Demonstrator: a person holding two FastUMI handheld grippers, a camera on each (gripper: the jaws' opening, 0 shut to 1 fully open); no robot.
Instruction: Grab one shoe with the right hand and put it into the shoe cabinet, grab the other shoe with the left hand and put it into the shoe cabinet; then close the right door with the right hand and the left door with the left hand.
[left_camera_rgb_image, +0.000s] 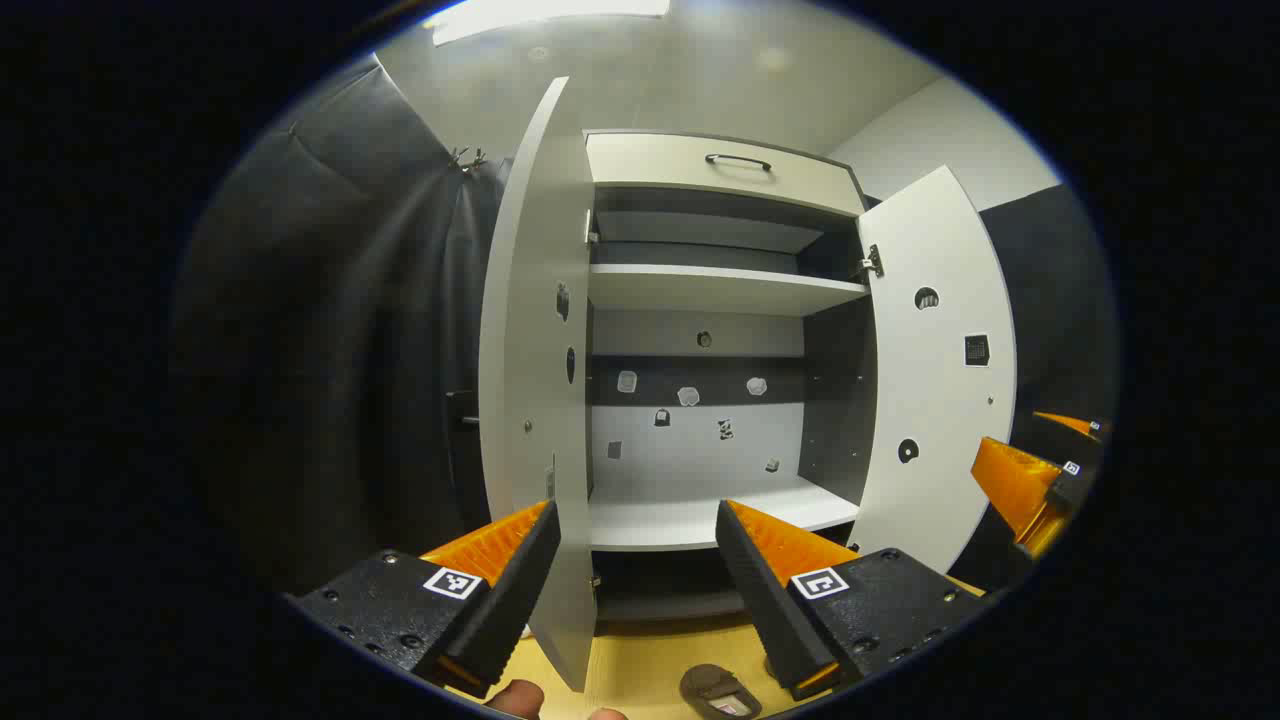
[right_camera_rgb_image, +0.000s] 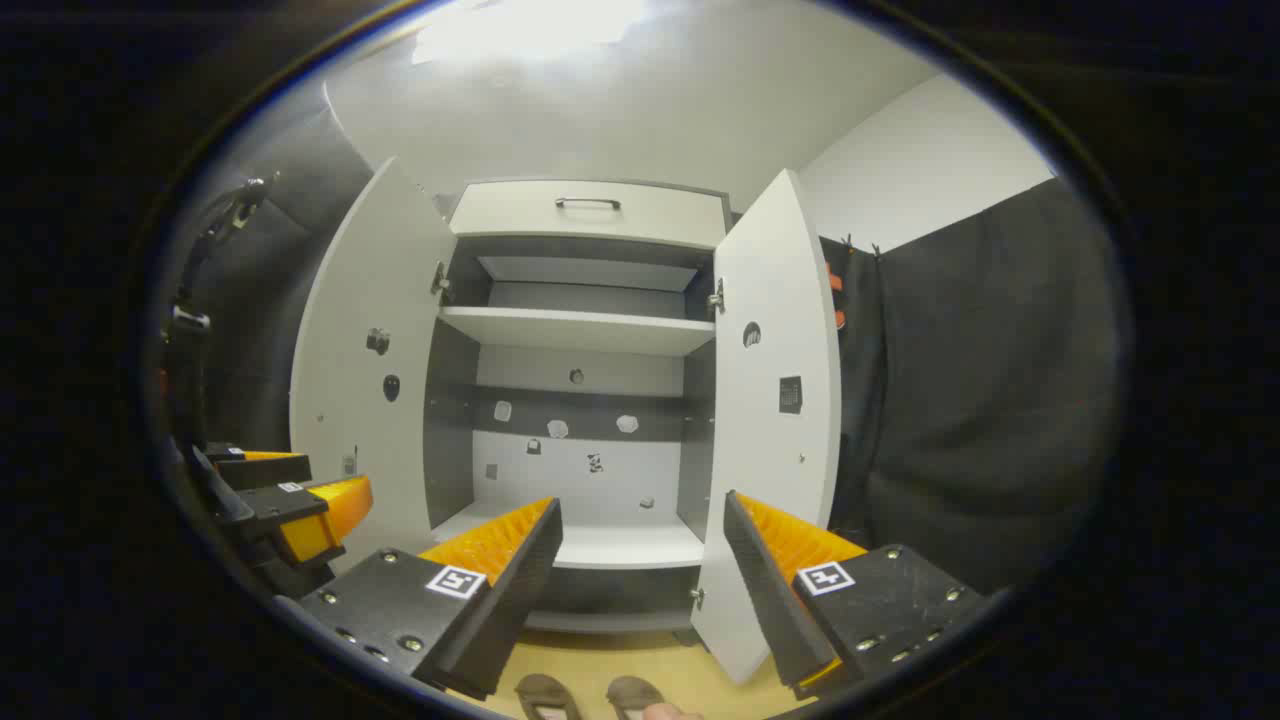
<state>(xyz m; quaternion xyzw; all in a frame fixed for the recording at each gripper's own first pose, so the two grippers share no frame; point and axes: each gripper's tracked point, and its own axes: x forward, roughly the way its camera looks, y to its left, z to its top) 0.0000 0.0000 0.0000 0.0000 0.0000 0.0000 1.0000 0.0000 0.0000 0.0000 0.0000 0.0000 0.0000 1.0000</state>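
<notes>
Shoes lie on the yellowish floor in front of the shoe cabinet (right_camera_rgb_image: 585, 400): in the right gripper view two of them sit side by side at the bottom edge, the left shoe (right_camera_rgb_image: 545, 695) and the right shoe (right_camera_rgb_image: 635, 693), close together though I cannot tell whether they touch. In the left gripper view one brown shoe (left_camera_rgb_image: 720, 690) shows between the fingers, low down, only partly in sight.

The cabinet stands open. Its left door (right_camera_rgb_image: 365, 370) and right door (right_camera_rgb_image: 780, 400) are both swung wide, showing a lower shelf (right_camera_rgb_image: 590, 545) and an upper shelf (right_camera_rgb_image: 580, 328), both bare, with a drawer (right_camera_rgb_image: 590, 208) and its dark handle above. Small stickers dot the back panel.

The right gripper (right_camera_rgb_image: 640, 545) hangs in front of the opening, its fingers well apart and holding nothing. The left gripper (left_camera_rgb_image: 635, 550) faces the cabinet too, fingers spread wide with the edge of the left door between them, not touching it as far as can be seen. Dark cloth hangs on both sides of the cabinet.
</notes>
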